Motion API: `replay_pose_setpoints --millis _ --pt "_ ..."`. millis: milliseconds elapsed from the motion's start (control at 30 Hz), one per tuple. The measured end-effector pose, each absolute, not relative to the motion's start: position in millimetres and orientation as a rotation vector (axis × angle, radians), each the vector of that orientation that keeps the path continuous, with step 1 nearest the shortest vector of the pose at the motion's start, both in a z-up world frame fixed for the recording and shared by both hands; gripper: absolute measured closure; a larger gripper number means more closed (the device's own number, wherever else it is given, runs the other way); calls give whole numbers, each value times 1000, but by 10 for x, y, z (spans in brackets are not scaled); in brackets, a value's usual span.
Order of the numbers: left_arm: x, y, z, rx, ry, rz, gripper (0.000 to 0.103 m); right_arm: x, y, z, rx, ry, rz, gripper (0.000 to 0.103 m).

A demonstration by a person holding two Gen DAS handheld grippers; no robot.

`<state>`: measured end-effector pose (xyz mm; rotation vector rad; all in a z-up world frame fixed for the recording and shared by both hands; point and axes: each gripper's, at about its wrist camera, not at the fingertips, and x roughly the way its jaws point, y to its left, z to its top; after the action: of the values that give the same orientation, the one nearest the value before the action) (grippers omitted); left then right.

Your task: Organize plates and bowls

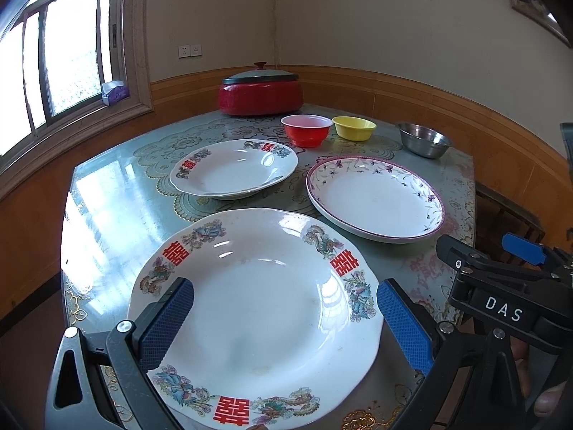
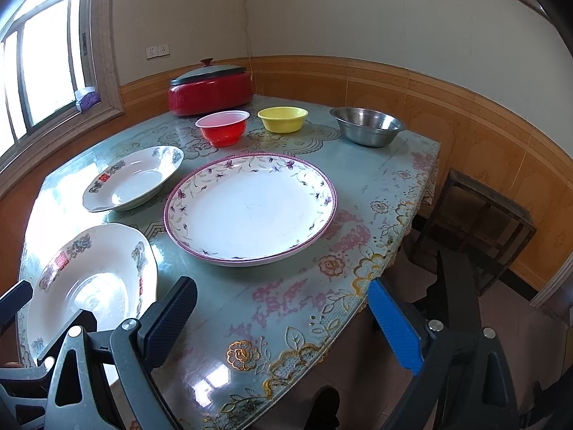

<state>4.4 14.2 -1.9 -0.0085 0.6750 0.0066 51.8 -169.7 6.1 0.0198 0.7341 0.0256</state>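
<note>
Left gripper [image 1: 284, 310], jaws spread wide, hovers over the near large plate [image 1: 258, 315] with red characters on its rim; its blue pads [image 1: 403, 326] flank the plate's sides, and contact cannot be told. Right gripper [image 2: 283, 317], jaws likewise wide apart and holding nothing, hangs over the near right edge of the table [image 2: 394, 193], short of the purple-rimmed plate [image 2: 250, 211]. Farther back lie a smaller plate [image 2: 134, 182] at left and a far row of red bowl [image 2: 222, 127], yellow bowl [image 2: 283, 119] and steel bowl [image 2: 369, 126].
</note>
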Motion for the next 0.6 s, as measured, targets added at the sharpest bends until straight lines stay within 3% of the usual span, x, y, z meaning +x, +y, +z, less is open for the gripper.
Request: replay_pose_setpoints --millis 600 --pt "6 138 -9 -13 673 -6 0 494 -1682 38 17 744 32 5"
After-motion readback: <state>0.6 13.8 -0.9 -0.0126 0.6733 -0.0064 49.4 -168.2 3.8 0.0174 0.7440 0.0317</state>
